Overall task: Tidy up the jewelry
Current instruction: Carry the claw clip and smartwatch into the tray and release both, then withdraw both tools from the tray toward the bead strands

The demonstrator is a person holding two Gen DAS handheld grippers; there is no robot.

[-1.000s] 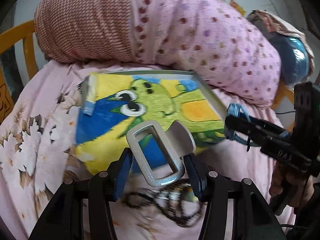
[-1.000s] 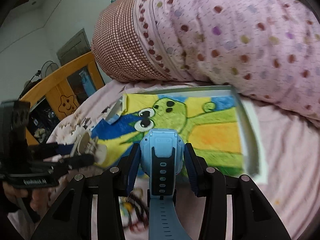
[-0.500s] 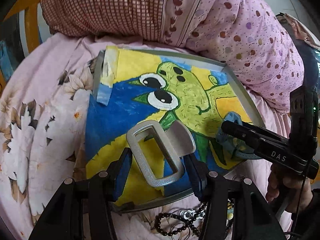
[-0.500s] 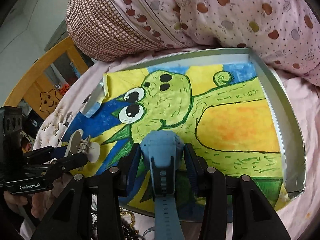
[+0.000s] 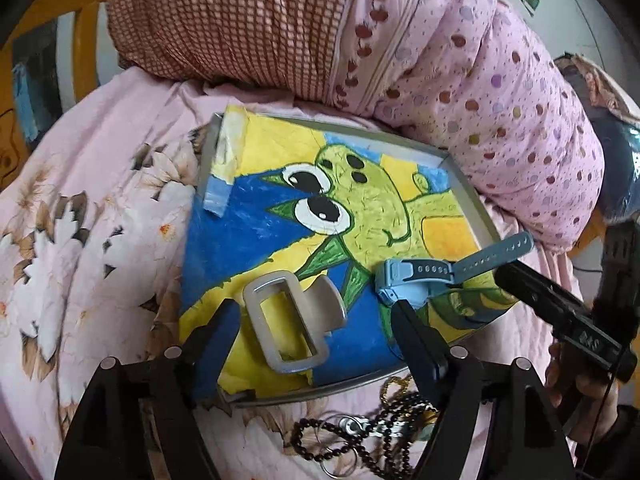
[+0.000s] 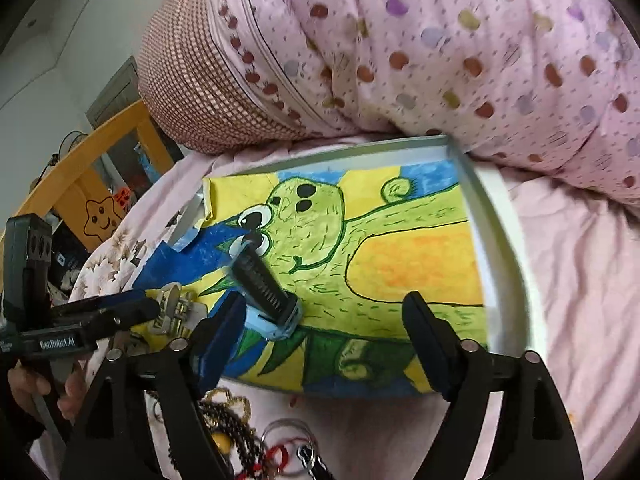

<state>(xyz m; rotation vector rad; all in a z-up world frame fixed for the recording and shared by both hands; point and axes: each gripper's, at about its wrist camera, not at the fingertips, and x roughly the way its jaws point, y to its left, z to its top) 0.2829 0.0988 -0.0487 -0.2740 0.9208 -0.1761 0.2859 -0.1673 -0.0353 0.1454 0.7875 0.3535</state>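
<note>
Left wrist view: a silver-grey plastic claw hair clip lies on the shallow grey metal tray, whose floor is covered by a crayon drawing of a green big-eyed creature on yellow, blue and orange fields. The clip's rectangular loop runs lengthwise roughly toward the camera, its curved handle turned right. It sits between the blue-padded fingers of the left gripper, whose jaws stand wide apart with a gap on each side of the clip. To the right, a light blue children's smartwatch with a perforated strap rests near the tray's right edge, its long axis running from the watch body out over the rim, strap end pointing right and away.

Right wrist view: the right gripper has its jaws spread open; the watch body lies just inside its left finger, the ribbed dark strap pointing up and away toward the creature's eye. The left tool, seen at the left edge, bears the label "GenRobot.AI". A hand holds that tool.

The tray rests on a pink floral bedsheet, against a pink dotted quilt roll. Black bead strings, rings and a gold chain lie tangled on the sheet just in front of the tray.
</note>
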